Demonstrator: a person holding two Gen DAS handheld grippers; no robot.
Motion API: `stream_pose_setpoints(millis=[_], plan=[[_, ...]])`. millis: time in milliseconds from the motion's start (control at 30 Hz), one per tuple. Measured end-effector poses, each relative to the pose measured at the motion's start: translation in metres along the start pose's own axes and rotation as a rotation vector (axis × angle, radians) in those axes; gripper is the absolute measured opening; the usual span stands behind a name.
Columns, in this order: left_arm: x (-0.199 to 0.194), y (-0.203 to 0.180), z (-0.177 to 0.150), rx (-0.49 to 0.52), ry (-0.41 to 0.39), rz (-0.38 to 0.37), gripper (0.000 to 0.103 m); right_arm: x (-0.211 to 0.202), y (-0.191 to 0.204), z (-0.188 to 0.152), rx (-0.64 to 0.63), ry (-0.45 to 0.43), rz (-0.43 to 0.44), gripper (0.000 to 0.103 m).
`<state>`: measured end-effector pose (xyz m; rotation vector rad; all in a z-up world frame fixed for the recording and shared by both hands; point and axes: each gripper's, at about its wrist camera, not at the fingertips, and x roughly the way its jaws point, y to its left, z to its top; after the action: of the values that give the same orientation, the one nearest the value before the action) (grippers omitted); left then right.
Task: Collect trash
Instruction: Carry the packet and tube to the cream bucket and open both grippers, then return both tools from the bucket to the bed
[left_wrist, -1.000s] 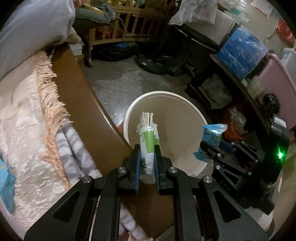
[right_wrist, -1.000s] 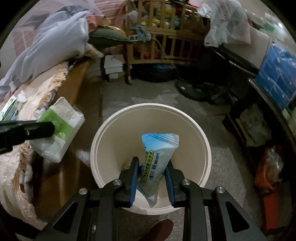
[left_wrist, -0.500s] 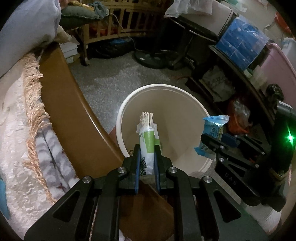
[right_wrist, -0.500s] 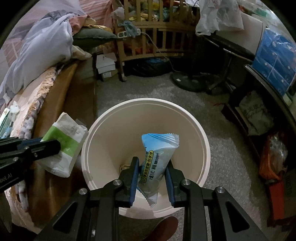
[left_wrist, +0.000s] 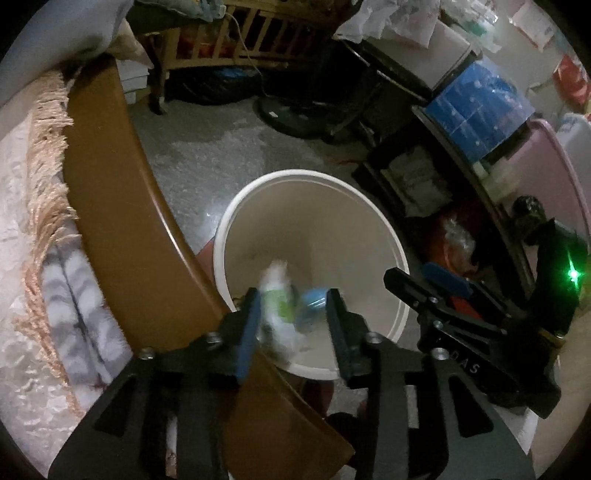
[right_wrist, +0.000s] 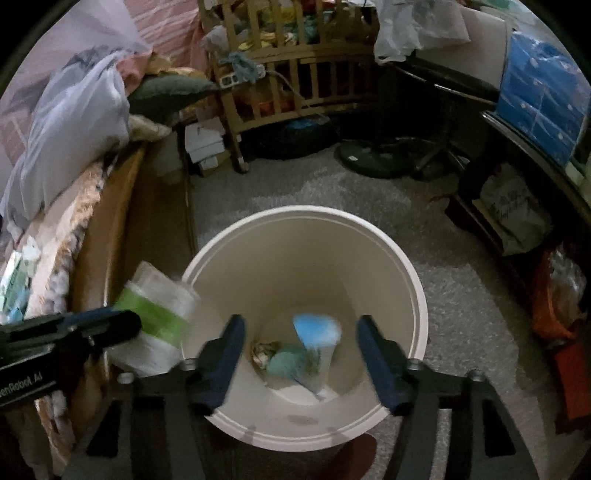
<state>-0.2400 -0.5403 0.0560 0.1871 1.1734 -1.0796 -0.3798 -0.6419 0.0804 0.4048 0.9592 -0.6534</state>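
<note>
While its jaws are opening, the left gripper (left_wrist: 291, 317) is releasing a blurred green-and-white packet (left_wrist: 279, 302) over the white bin (left_wrist: 369, 206), at six o'clock. Right wrist view: right gripper (right_wrist: 299, 354) is opening wide, empty; blue wrapper (right_wrist: 317, 332) is dropping inside the bin, centre.

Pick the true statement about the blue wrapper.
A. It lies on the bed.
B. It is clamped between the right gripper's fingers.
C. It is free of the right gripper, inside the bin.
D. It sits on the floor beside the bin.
C: the right gripper is opening, its pads clear of the blurred blue wrapper, which shows inside the bin.
</note>
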Motion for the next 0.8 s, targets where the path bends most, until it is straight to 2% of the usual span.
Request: stream_pose_setpoints(millis=[133, 267, 400, 600, 800], plan=[[-0.009, 0.000, -0.002, -0.003, -0.006, 0.006, 0.037, -0.001, 0.000, 0.000, 0.011, -0.001, 0.000, 0.064], [-0.026, 0.000, -0.009, 0.010, -0.030, 0.056, 0.037, -0.003, 0.006, 0.001, 0.000, -0.003, 0.027, 0.064], [-0.046, 0.007, -0.017, 0.015, -0.065, 0.120, 0.037, -0.011, 0.021, 0.000, -0.043, -0.041, 0.049, 0.064], [-0.085, 0.030, -0.034, 0.001, -0.119, 0.218, 0.037, -0.024, 0.051, -0.004, -0.091, -0.085, 0.122, 0.064], [-0.126, 0.064, -0.056, -0.043, -0.166, 0.294, 0.037, -0.044, 0.098, -0.009, -0.165, -0.116, 0.173, 0.064]])
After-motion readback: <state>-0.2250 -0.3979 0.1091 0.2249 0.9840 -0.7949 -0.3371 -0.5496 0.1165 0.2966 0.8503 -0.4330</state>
